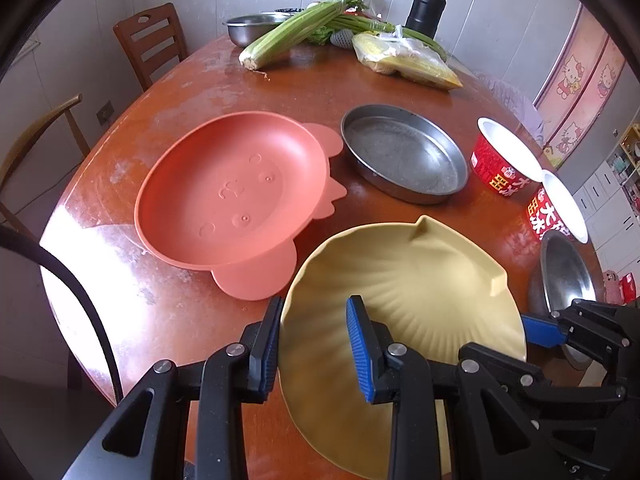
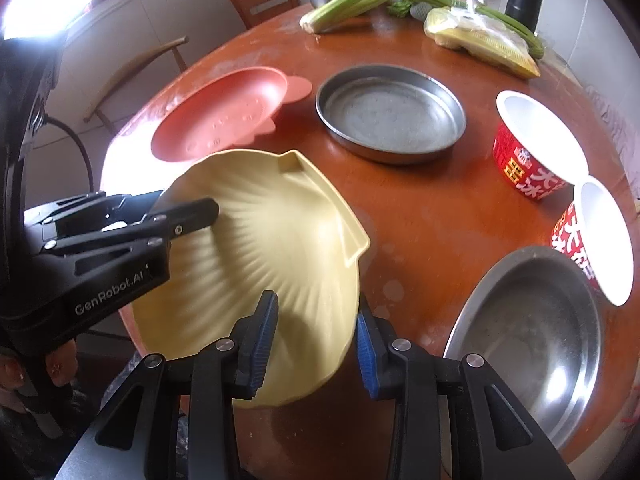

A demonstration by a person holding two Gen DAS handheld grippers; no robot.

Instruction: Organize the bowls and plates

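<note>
A yellow shell-shaped plate [image 1: 416, 292] [image 2: 272, 248] lies at the near edge of the round table. My left gripper [image 1: 316, 344] is open and straddles its left rim, one finger inside and one outside. My right gripper [image 2: 312, 344] is open and straddles its right rim the same way. An orange pig-face plate [image 1: 228, 196] [image 2: 224, 116] lies to the left. A round steel pan [image 1: 404, 152] [image 2: 390, 112] sits behind. Two red paper bowls [image 1: 504, 156] [image 2: 536, 148] and a steel bowl [image 2: 532, 340] are on the right.
Celery [image 1: 296, 28], bagged corn [image 1: 408, 60], a steel bowl [image 1: 252, 26] and a black flask [image 1: 426, 10] stand at the table's far side. Wooden chairs [image 1: 152, 40] are at the left. The brown table [image 1: 280, 92] shows between the dishes.
</note>
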